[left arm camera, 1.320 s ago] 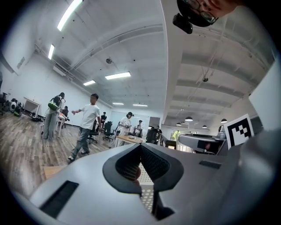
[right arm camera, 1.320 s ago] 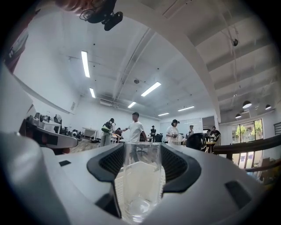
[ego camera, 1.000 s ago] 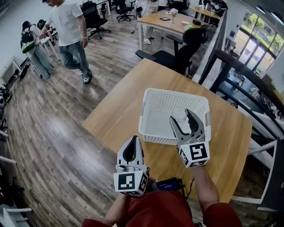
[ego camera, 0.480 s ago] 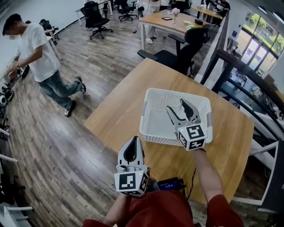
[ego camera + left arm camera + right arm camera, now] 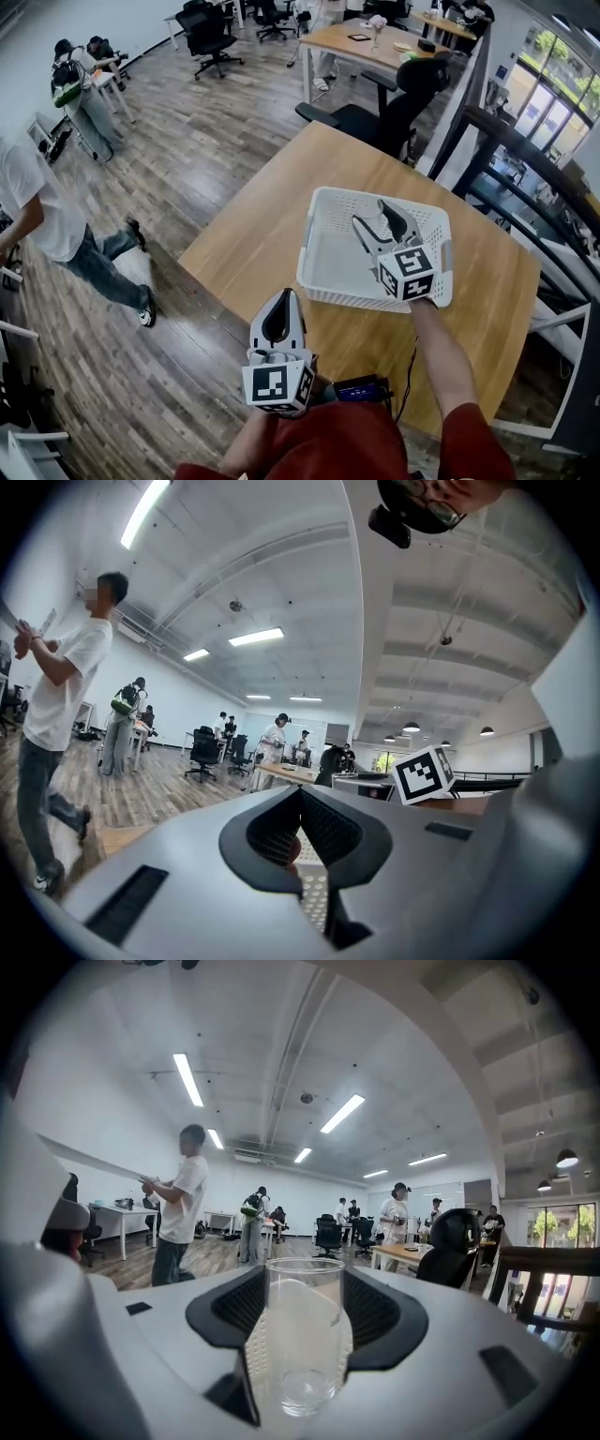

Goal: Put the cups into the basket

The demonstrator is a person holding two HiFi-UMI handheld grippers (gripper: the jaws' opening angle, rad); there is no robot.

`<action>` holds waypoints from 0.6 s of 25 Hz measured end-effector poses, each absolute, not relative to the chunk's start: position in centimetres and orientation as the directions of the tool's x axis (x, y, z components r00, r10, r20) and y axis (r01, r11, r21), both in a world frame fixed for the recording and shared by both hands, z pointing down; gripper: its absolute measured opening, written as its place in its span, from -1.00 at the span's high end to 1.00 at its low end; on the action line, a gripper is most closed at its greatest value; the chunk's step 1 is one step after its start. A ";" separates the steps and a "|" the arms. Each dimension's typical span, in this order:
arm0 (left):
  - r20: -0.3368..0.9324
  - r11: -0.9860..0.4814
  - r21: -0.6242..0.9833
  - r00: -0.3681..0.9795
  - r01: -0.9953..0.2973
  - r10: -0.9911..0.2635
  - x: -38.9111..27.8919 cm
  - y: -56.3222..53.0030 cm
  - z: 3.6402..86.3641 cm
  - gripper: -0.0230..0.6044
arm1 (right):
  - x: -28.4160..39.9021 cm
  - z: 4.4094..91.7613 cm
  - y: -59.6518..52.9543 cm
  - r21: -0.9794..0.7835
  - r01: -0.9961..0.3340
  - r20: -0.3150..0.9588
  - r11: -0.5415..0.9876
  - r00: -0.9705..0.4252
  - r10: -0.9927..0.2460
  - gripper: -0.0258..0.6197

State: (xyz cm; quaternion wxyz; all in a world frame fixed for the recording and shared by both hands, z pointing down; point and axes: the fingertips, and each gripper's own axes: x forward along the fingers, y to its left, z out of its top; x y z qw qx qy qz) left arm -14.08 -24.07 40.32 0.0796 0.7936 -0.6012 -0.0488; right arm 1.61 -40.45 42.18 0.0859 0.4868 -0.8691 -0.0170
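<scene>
A white perforated basket (image 5: pixel 323 272) stands on the wooden table (image 5: pixel 248 234). My right gripper (image 5: pixel 378 219) hangs over the basket's far middle, shut on a clear glass cup (image 5: pixel 380 228). In the right gripper view the cup (image 5: pixel 302 1335) stands upright between the jaws of the right gripper (image 5: pixel 302 1309), empty. My left gripper (image 5: pixel 281 305) is held close to my body at the table's near edge, shut with nothing in it. In the left gripper view the left gripper (image 5: pixel 300 794) has its tips touching, and the basket's wall (image 5: pixel 314 902) shows below them.
A black office chair (image 5: pixel 394 98) stands at the table's far edge. A dark railing (image 5: pixel 525 178) runs along the right. A person (image 5: pixel 56 234) walks on the wood floor at left. A small black device with a cable (image 5: pixel 361 389) lies near my body.
My right gripper has carried the cup away from me, from the basket's near wall to over its middle. The left gripper has stayed put. The person on the floor has walked toward the left.
</scene>
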 end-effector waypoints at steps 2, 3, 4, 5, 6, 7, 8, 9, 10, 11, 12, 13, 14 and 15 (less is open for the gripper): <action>0.023 -0.263 0.182 0.271 -0.948 -0.962 -14.0 -24.2 40.4 0.91 | 1.3 43.1 -40.8 0.123 -0.833 0.147 0.540 -0.523 -0.840 0.11; 0.024 -0.263 0.180 0.272 -0.948 -0.962 -13.9 -24.3 40.4 0.91 | 1.1 43.6 -40.9 0.127 -0.826 0.154 0.548 -0.530 -0.834 0.11; 0.024 -0.264 0.178 0.272 -0.948 -0.962 -13.9 -24.3 40.5 0.91 | 0.9 44.2 -41.0 0.130 -0.820 0.162 0.558 -0.537 -0.828 0.11; 0.025 -0.263 0.176 0.272 -0.948 -0.962 -13.8 -24.4 40.5 0.91 | 0.7 44.7 -41.1 0.131 -0.813 0.170 0.567 -0.545 -0.821 0.11; 0.026 -0.263 0.176 0.271 -0.949 -0.962 -13.8 -24.4 40.5 0.91 | 0.5 45.3 -41.3 0.130 -0.807 0.179 0.577 -0.553 -0.814 0.11; 0.028 -0.262 0.175 0.270 -0.949 -0.962 -13.8 -24.5 40.6 0.91 | 0.3 46.0 -41.4 0.128 -0.800 0.191 0.587 -0.561 -0.806 0.11; 0.029 -0.261 0.175 0.270 -0.949 -0.962 -13.7 -24.6 40.6 0.91 | 0.1 46.8 -41.6 0.129 -0.790 0.208 0.599 -0.569 -0.796 0.11; 0.031 -0.261 0.174 0.270 -0.950 -0.962 -13.6 -24.7 40.7 0.91 | -0.2 47.5 -41.7 0.135 -0.778 0.230 0.614 -0.578 -0.783 0.11; 0.033 -0.261 0.173 0.270 -0.950 -0.962 -13.6 -24.8 40.8 0.91 | -0.6 48.2 -41.8 0.144 -0.761 0.254 0.633 -0.589 -0.767 0.11; 0.035 -0.260 0.173 0.270 -0.950 -0.962 -13.5 -24.9 40.9 0.91 | -1.0 48.9 -42.0 0.153 -0.741 0.279 0.653 -0.602 -0.748 0.11; 0.037 -0.259 0.173 0.269 -0.950 -0.962 -13.4 -24.9 41.0 0.91 | -1.4 49.4 -42.1 0.156 -0.722 0.303 0.674 -0.614 -0.729 0.11; 0.038 -0.258 0.174 0.268 -0.950 -0.963 -13.3 -25.0 41.0 0.91 | -1.6 50.0 -42.2 0.153 -0.707 0.325 0.690 -0.624 -0.711 0.11; 0.040 -0.256 0.174 0.267 -0.951 -0.963 -13.3 -24.9 41.0 0.91 | -1.7 50.6 -42.3 0.145 -0.696 0.345 0.703 -0.630 -0.696 0.11; 0.042 -0.255 0.174 0.266 -0.951 -0.963 -13.2 -24.9 41.0 0.91 | -1.8 51.1 -42.3 0.136 -0.689 0.363 0.712 -0.634 -0.683 0.12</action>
